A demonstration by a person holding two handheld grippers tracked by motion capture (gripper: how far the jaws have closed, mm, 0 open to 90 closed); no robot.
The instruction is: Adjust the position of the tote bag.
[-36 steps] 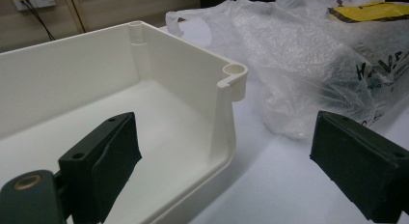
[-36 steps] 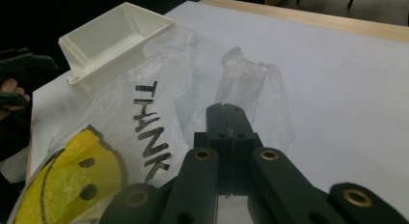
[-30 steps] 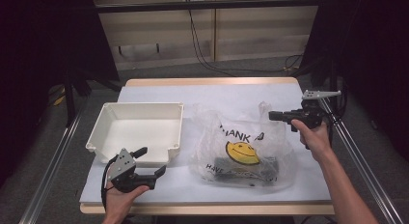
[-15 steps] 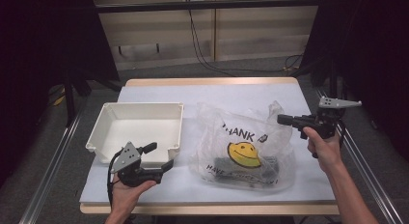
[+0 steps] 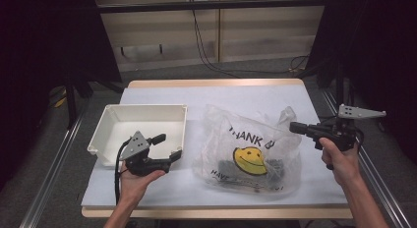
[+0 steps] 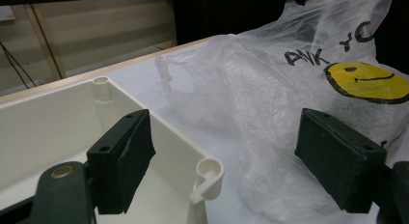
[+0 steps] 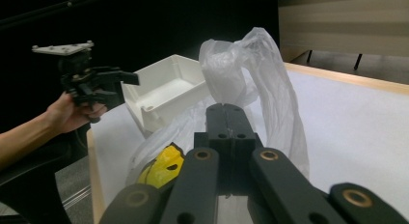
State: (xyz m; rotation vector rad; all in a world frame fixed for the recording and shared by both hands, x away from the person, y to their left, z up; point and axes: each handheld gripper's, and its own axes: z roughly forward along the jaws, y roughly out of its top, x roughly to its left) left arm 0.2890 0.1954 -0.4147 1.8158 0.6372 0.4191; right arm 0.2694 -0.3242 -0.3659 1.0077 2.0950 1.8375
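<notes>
On the white-covered table, a clear plastic bag printed with a yellow smiley face and black lettering lies right of centre, with dark contents showing through its lower part. Its knotted handles stand up at the far right corner of the bag, just beside the tip of the right gripper. That gripper is held level in the person's right hand, pointing toward the bag from the table's right edge; its jaws are pressed together with nothing between them, and in the right gripper view they meet just short of the bag's raised handles. The left gripper is held in the left hand near the front left of the table, beside the near right corner of a white tray that sits left of the bag. Its jaws stand well apart and have just been closing a little, with nothing gripped; in the left gripper view the tray's corner and the bag's near side lie in the gap ahead of them, neither touched by the pads. The tray and the bag sit just beside each other.
</notes>
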